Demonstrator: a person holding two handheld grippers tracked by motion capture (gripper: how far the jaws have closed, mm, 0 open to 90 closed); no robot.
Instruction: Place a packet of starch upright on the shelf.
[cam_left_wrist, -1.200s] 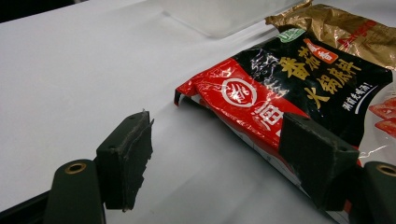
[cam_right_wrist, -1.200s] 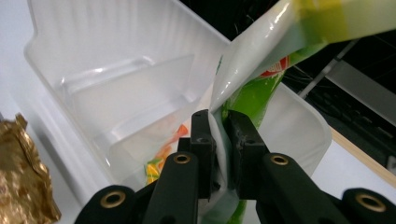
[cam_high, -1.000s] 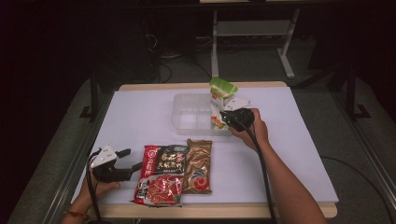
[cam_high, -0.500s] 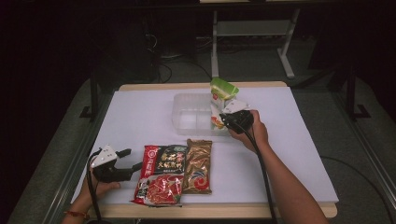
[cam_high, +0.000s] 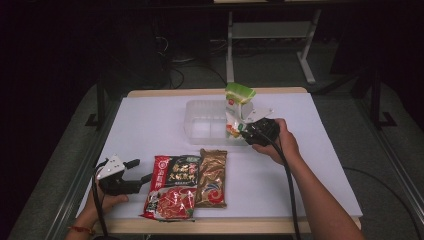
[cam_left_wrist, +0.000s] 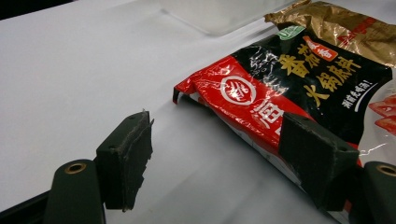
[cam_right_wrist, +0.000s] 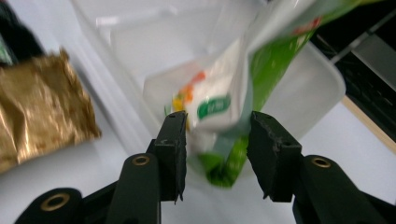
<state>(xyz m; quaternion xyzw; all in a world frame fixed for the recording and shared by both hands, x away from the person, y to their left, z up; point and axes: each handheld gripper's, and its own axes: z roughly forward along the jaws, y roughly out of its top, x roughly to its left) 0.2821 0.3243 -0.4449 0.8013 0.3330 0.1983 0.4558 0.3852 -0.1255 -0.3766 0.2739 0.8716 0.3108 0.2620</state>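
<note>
Standing tilted in the clear container (cam_high: 202, 122) at twelve o'clock on the worktop (cam_high: 150, 125), the green-and-white packet (cam_high: 237, 107) lies between the right tool (cam_high: 248, 131)'s jaws, which have just been opening and no longer press it. Spread wide at eight o'clock, the left tool (cam_high: 142, 172) rests just beside the red-and-black packet (cam_high: 172, 187); a gold packet (cam_high: 211, 177) adjoins that.

Open table (cam_high: 150, 125) left of the clear container (cam_high: 202, 122).
</note>
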